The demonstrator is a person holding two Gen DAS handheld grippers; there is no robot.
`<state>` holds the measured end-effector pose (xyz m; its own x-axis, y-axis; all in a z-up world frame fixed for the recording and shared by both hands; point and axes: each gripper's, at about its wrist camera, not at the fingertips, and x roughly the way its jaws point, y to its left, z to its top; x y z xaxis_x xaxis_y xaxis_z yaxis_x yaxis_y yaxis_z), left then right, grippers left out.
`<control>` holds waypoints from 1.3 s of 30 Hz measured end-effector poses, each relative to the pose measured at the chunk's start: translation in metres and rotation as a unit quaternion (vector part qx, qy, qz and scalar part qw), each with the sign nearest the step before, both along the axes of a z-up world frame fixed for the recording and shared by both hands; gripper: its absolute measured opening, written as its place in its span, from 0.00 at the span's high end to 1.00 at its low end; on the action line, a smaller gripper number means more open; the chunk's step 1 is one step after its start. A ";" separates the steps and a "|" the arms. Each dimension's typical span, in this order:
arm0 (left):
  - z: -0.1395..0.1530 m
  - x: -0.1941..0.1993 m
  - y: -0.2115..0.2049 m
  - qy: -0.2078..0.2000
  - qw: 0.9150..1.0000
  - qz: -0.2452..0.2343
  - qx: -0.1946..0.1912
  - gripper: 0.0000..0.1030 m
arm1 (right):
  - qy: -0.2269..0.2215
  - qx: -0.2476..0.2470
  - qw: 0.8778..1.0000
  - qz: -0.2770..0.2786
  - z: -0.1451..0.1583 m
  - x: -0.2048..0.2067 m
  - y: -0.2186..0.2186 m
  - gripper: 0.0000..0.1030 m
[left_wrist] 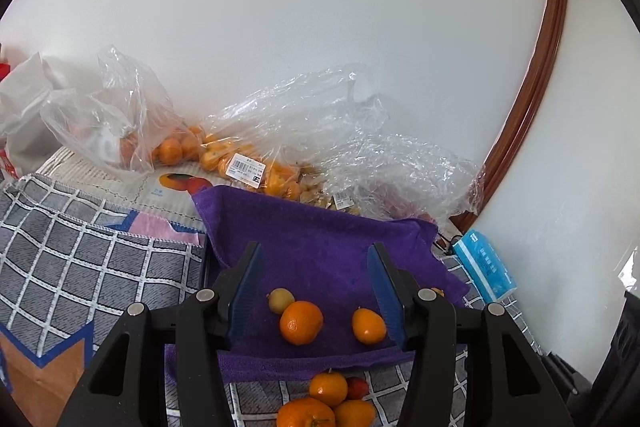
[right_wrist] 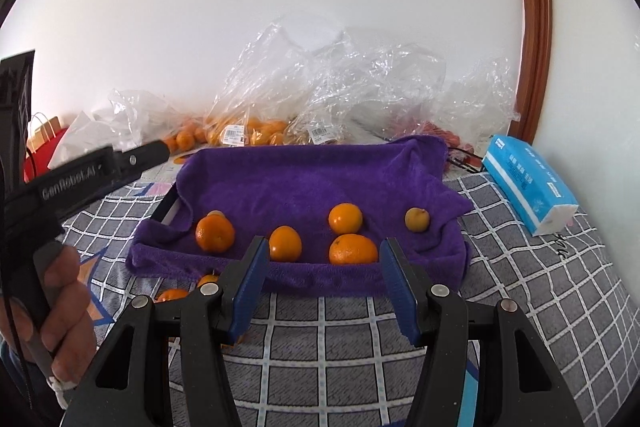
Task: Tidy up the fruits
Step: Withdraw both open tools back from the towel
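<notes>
Going L to R in the right wrist view: a hand (right_wrist: pixel 60 291) holds the left hand-held gripper (left_wrist: pixel 316 291). It is open w/ nothing in it, and hangs over the purple towel (right_wrist: pixel 304 183).

Next, a small pile of oranges (left_wrist: pixel 326 401) sits on the checked blanket (right_wrist: pixel 340 347), just by the towel's near edge.

On the towel sit a big orange (right_wrist: pixel 215 233), an egg-shaped orange (right_wrist: pixel 285 243), a flat wide orange (right_wrist: pixel 353 249), a round one behind it (right_wrist: pixel 345 218) and a small yellow fruit (right_wrist: pixel 417 219).

The right hand-held gripper (right_wrist: pixel 322 279) is open too, nothing in it.

I think the oranges are light, round and a bit soft. They may roll. Best to pinch each at its fat middle, not too hard. The small fruit prob. bruises easy.
</notes>
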<state>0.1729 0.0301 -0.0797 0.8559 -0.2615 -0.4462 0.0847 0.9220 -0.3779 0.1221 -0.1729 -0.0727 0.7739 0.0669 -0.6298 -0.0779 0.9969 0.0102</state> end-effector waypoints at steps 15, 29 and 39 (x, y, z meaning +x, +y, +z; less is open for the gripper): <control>-0.018 -0.058 0.026 0.048 0.993 -0.016 0.107 0.45 | 0.044 0.025 0.999 -0.008 -0.018 -0.002 0.017 0.45; -0.071 -0.058 0.071 0.128 0.984 0.044 0.118 0.45 | 0.081 0.016 0.997 0.014 -0.049 0.007 0.045 0.45; -0.080 -0.054 0.080 0.153 0.980 0.062 0.113 0.45 | 0.105 0.025 0.993 0.036 -0.061 0.017 0.056 0.45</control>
<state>0.1193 0.1097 -0.1593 0.6923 -0.0292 -0.7210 -0.1190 0.9809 -0.1540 0.1388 -0.1166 -0.1333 0.6171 0.1527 -0.7719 -0.1394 0.9867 0.0837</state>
